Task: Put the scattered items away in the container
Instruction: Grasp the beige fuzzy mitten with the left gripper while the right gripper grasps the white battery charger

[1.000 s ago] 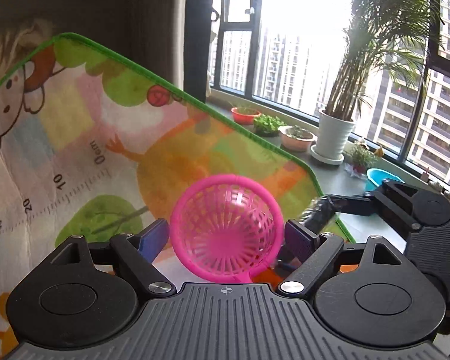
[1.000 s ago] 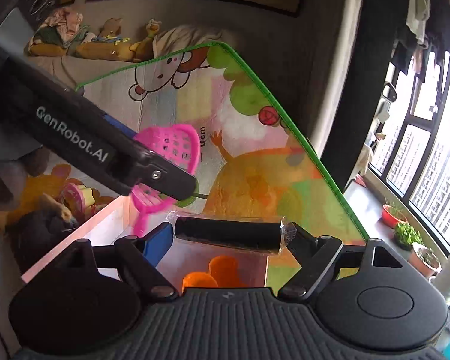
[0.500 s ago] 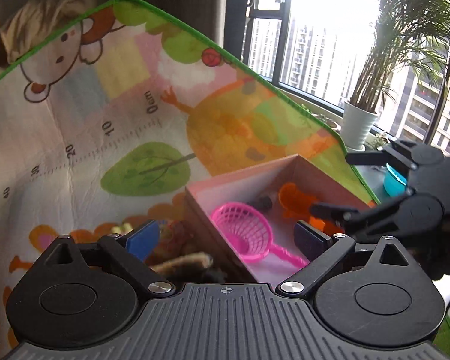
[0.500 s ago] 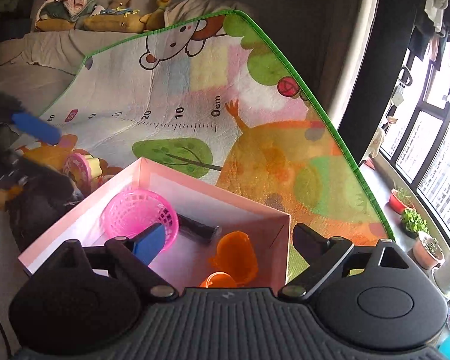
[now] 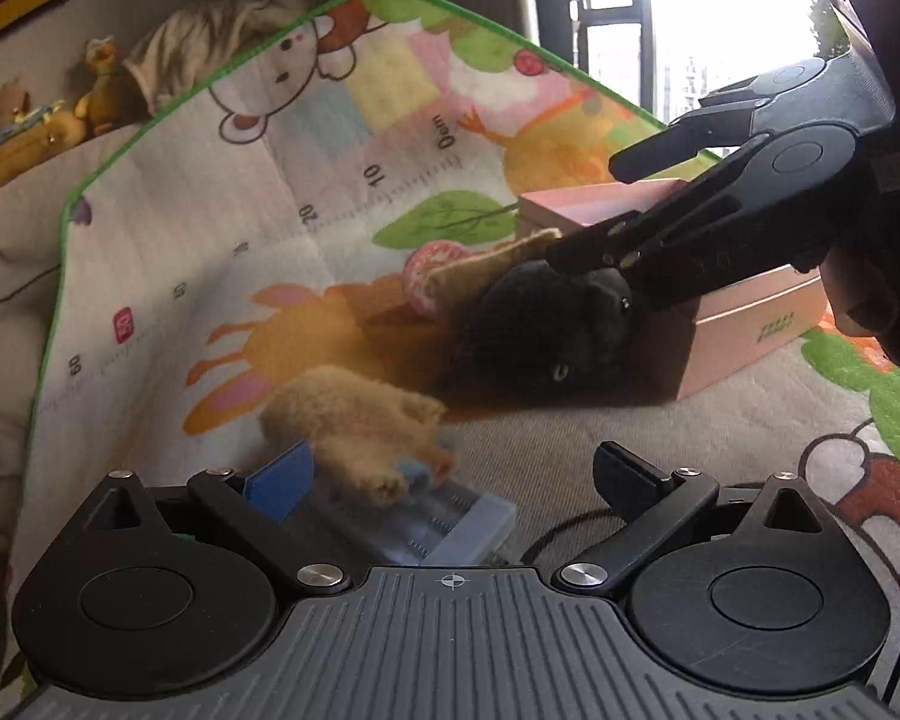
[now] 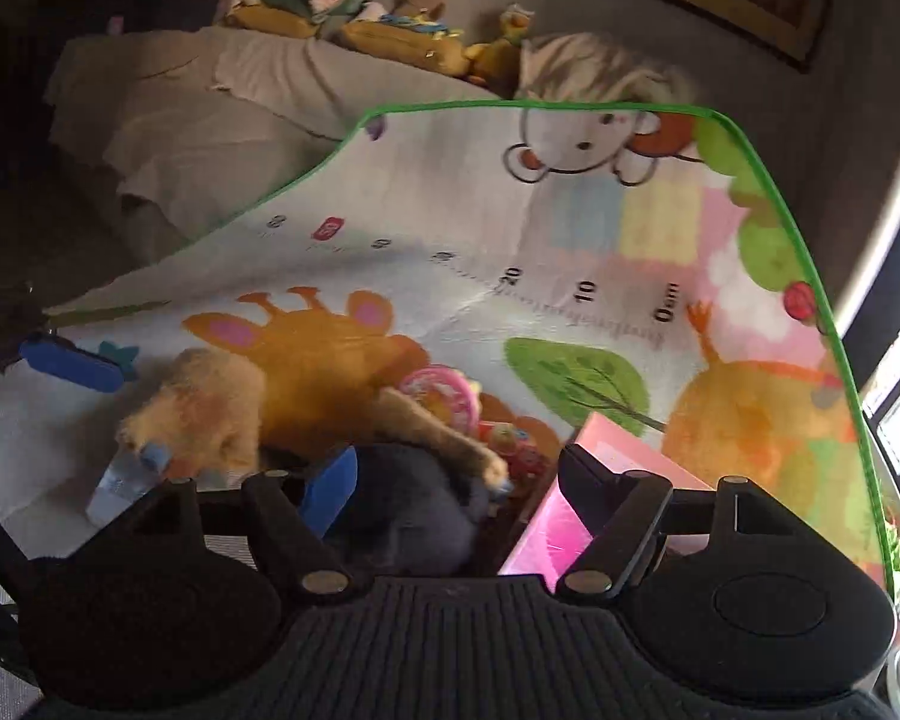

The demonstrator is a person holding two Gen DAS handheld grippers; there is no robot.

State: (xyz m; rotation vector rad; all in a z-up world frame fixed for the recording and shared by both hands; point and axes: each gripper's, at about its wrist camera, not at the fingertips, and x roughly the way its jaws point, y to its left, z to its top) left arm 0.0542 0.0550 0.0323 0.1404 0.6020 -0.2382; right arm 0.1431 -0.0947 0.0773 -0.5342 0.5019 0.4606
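While both grippers hung over the play mat (image 5: 222, 252), neither held anything. The left gripper (image 5: 450, 474) stood with its jaws spread wide, having just opened further, with nothing pressed between them; a tan plush toy (image 5: 354, 420) lay just ahead of its left finger, resting on a clear plastic case (image 5: 450, 528) that sat between the fingers. Farther ahead and to the right lay a dark plush toy (image 5: 546, 336) against the pink box (image 5: 750, 312). The right gripper (image 6: 456, 474) had its jaws partly apart, having just closed somewhat, and they straddled the dark plush toy (image 6: 414, 510) without clearly pressing it. The pink box (image 6: 606, 450) sat just beside its right finger, a pink basket (image 6: 552, 546) visible inside. A round pink toy (image 6: 438, 396) lay just ahead.
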